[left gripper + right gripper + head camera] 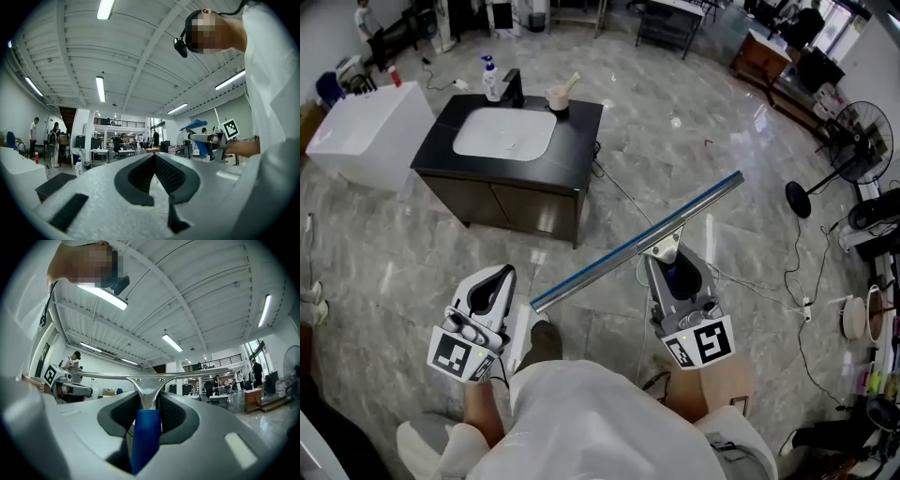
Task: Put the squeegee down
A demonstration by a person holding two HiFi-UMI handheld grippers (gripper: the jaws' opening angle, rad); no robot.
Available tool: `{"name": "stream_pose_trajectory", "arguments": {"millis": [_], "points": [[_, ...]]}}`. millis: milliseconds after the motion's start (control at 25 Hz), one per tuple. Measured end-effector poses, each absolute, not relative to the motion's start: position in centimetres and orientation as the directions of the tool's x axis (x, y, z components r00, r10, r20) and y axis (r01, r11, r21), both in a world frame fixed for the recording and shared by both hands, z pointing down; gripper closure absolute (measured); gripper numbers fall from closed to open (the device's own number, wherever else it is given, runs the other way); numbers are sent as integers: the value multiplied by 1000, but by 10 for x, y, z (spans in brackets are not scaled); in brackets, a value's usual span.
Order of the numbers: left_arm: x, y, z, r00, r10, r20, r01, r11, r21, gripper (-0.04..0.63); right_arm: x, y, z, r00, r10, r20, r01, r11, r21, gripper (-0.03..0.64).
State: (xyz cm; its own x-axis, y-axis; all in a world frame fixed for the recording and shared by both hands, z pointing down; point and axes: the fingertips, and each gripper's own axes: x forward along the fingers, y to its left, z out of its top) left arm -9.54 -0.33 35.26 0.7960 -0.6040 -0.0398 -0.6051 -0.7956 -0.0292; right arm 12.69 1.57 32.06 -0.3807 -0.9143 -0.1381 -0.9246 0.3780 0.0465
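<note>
The squeegee (637, 246) has a long metal blade with a blue edge and a blue handle (680, 274). My right gripper (664, 258) is shut on that handle, with the blade held level and slanting across in front of me, above the floor. In the right gripper view the handle (145, 437) sits between the jaws and the blade bar (150, 376) crosses just beyond the tips. My left gripper (499, 277) is at the lower left, beside the blade's near end, with its jaws meeting at the tip (153, 157) and nothing between them. The left gripper view shows the right gripper (211, 138) off to the right.
A black vanity cabinet (572, 141) with a white sink stands ahead on the marble floor, with a soap bottle (490, 80) on it. A white block (370, 131) is to its left. A standing fan (853, 155) and floor cables (787, 281) lie to the right.
</note>
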Motion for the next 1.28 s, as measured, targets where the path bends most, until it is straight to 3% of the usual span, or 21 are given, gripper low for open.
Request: {"name": "stream_pose_trajectory", "arguments": {"millis": [440,800,1000,1280], "points": [[-162,-189,348,826,-562,-43,-564,-825,-47,595,49,-165,316,-359,-928,-98,-933,354,73,482],[-152,-264,365,767,-641,-23,-641,-768,-5,595,66,-270,355,-426,-905,-11,-904,424,57,482],[-139,-284,371,731,-683,3,-683,-730,21,595,80,-339,425,-491,-856,165,-862,505,55,482],[-123,-287,381,677,-734,48,-736,-675,48,595,78,-449,581,-577,-660,482,-745,666,21,482]]}}
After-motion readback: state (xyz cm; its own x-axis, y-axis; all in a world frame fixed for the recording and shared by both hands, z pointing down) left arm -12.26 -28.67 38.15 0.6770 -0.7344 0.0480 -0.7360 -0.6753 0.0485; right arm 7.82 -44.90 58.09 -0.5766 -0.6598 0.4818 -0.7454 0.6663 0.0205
